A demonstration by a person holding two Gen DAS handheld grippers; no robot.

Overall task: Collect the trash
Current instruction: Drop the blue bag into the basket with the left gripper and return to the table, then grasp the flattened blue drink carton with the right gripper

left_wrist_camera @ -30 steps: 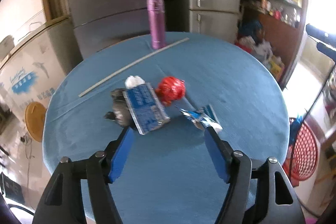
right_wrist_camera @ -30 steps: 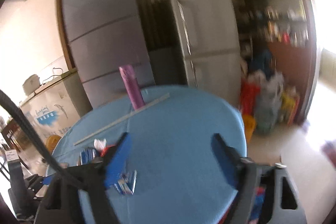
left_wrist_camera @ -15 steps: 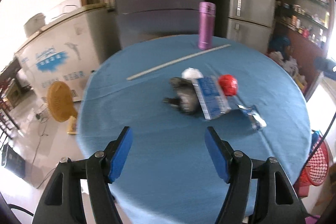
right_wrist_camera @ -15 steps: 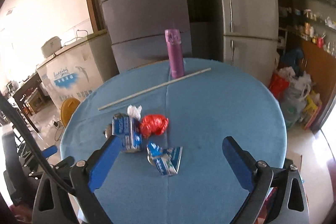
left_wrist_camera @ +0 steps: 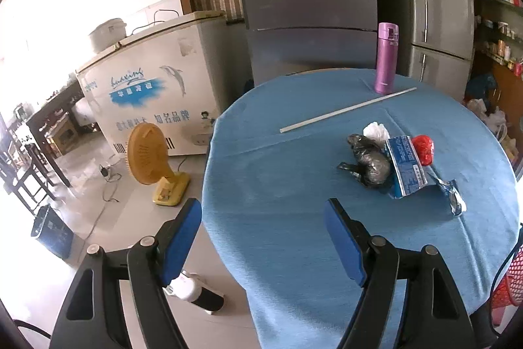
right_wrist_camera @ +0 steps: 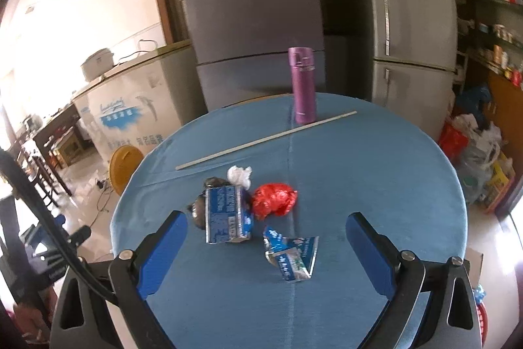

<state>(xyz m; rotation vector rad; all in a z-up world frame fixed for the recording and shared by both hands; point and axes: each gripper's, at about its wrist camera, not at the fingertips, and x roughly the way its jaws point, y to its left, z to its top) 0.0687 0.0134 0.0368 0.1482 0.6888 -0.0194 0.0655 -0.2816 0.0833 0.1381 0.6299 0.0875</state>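
Blue carton [right_wrist_camera: 227,215]; its white print seems illegible.

Trash clustered on the round blue-clothed table [right_wrist_camera: 376,172], flask and rod behind it.

A crumpled black plastic bag [left_wrist_camera: 371,162] lay left of, and touching, a flattened blue milk carton [right_wrist_camera: 227,215]; a white tissue wad [right_wrist_camera: 239,175] sat just behind them and a crumpled red wrapper [right_wrist_camera: 274,198] just right of the carton. A torn blue-and-white carton [right_wrist_camera: 292,257] lay nearer, before the wrapper. A long thin white rod [right_wrist_camera: 264,140] lay slantwise behind the pile, with an upright purple metal flask [right_wrist_camera: 303,84] behind its right end.
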